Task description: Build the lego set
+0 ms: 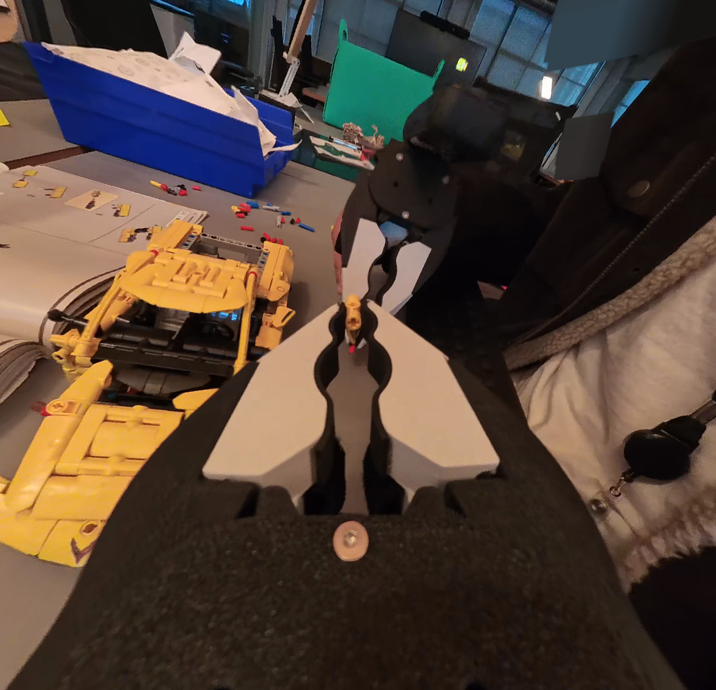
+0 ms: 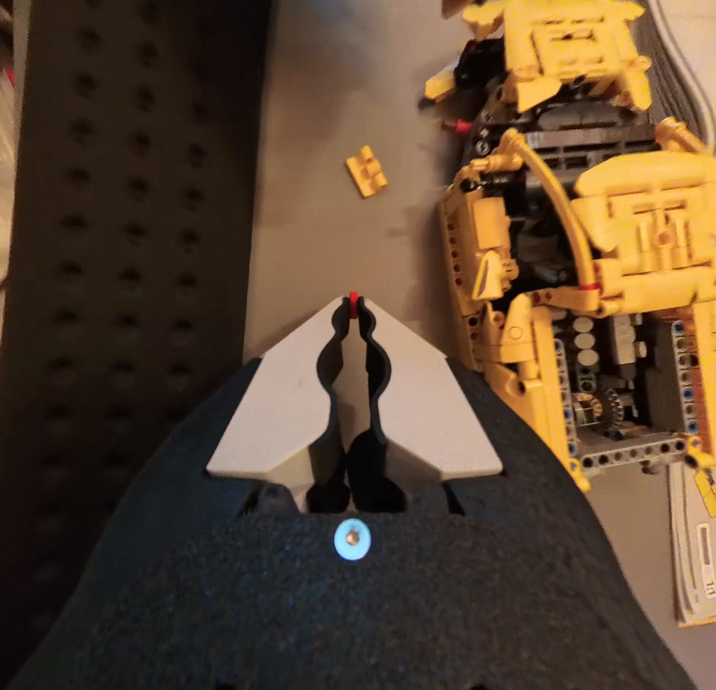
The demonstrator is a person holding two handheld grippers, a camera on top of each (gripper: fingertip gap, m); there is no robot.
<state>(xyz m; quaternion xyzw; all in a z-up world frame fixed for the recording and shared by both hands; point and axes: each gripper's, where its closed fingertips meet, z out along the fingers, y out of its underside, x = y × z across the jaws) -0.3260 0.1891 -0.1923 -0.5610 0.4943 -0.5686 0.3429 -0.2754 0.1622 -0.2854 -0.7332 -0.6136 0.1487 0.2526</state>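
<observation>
My left gripper (image 1: 353,317) is shut on a small yellow connector piece (image 1: 353,312), held in the air right of the yellow lego car (image 1: 174,303). A red pin (image 1: 351,348) shows just below that piece. The right gripper (image 1: 381,284) faces mine, its tips close to the yellow piece. In the right wrist view my right gripper (image 2: 353,308) is shut on a small red pin (image 2: 353,307) above the grey table (image 2: 310,245). The yellow car (image 2: 581,264) lies to its right. A loose yellow plate piece (image 2: 366,171) lies on the table ahead.
A blue bin (image 1: 162,125) with papers stands at the back left. An open instruction booklet (image 1: 77,222) and scattered small red, blue and black pins (image 1: 267,218) lie behind the car. A person's jacket (image 1: 620,361) fills the right. A dark perforated panel (image 2: 128,245) runs along the left. There is about 11 cm between the tips of the two grippers.
</observation>
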